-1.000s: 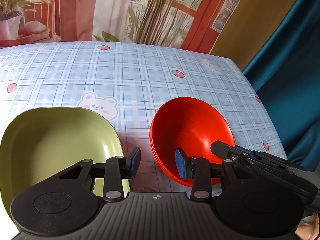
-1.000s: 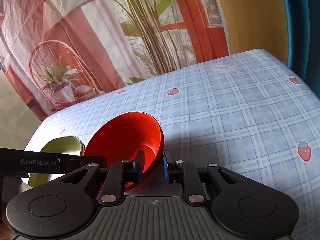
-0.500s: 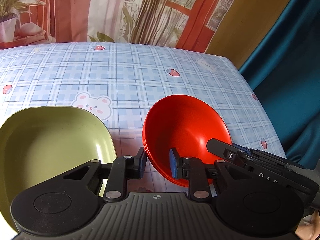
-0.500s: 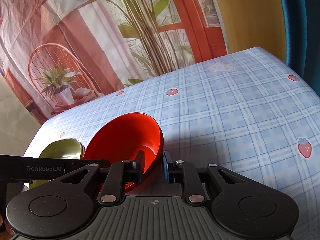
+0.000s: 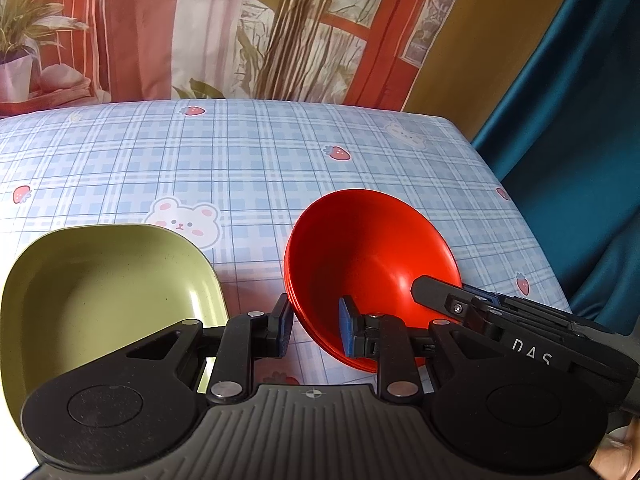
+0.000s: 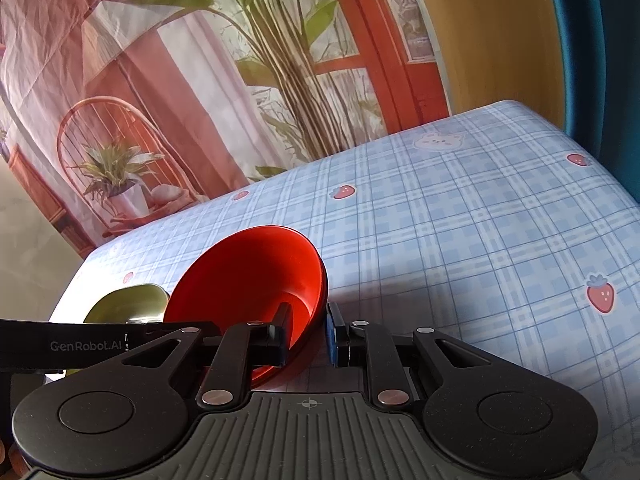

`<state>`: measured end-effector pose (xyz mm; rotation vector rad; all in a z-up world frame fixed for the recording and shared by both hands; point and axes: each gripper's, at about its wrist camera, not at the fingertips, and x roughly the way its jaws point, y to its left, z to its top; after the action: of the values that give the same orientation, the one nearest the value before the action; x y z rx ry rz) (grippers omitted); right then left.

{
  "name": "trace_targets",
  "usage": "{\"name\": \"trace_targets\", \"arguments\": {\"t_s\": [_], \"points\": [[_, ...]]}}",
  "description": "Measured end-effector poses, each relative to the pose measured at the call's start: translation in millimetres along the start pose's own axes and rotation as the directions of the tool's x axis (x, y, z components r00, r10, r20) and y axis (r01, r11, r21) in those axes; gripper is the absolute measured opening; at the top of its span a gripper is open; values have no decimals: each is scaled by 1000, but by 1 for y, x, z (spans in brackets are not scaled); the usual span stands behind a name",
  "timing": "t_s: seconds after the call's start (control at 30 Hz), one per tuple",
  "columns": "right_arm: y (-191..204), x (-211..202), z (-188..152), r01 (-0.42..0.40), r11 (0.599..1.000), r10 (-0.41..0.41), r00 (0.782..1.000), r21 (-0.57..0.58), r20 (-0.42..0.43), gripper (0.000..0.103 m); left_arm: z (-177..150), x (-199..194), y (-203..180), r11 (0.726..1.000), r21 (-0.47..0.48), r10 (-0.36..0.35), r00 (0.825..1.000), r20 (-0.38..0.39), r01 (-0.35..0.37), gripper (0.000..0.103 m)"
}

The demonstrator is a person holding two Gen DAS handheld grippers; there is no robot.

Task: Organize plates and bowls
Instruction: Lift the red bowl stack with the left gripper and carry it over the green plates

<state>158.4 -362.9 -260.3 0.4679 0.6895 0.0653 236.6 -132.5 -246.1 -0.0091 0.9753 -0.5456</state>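
A red bowl (image 5: pixel 368 256), seemingly a stack of nested ones, is tilted over the checked tablecloth. My left gripper (image 5: pixel 316 330) straddles its near-left rim, one pad outside and one inside, closed on it. My right gripper (image 6: pixel 308 338) is shut on the bowl's (image 6: pixel 248 280) right rim, and it shows at the right of the left wrist view (image 5: pixel 460 300). A green square plate (image 5: pixel 100 292) lies to the left of the bowl, also small in the right wrist view (image 6: pixel 128 304).
The table (image 5: pixel 240 168) has a blue plaid cloth with strawberries and bears. Its right edge drops off beside a teal curtain (image 5: pixel 580 140). A printed backdrop with plants (image 6: pixel 200 80) hangs behind the far edge.
My left gripper's jaws have narrowed from wide open onto the red bowl's rim. The right gripper has stayed shut on the bowl. The bowl has shifted slightly left.
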Motion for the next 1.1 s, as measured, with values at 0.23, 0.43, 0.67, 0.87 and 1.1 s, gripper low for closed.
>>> {"name": "trace_targets", "arguments": {"t_s": [0.23, 0.43, 0.67, 0.87, 1.1], "points": [[2, -5, 1, 2, 1000, -2, 1000, -4, 7, 17, -1, -4, -2, 1000, 12, 0, 1000, 6, 0, 26], [6, -11, 3, 1, 1000, -1, 1000, -13, 18, 18, -1, -12, -3, 1000, 21, 1, 1000, 19, -1, 26], [18, -20, 7, 3, 999, -2, 999, -36, 35, 17, -1, -26, 0, 1000, 19, -5, 999, 49, 4, 26], [32, -28, 11, 3, 998, -1, 999, -60, 45, 17, -2, -41, 3, 1000, 10, -10, 997, 77, 10, 26], [50, -31, 9, -4, 997, 8, 999, -83, 44, 18, -9, -59, 10, 1000, -6, -5, 995, 103, 6, 26]]}}
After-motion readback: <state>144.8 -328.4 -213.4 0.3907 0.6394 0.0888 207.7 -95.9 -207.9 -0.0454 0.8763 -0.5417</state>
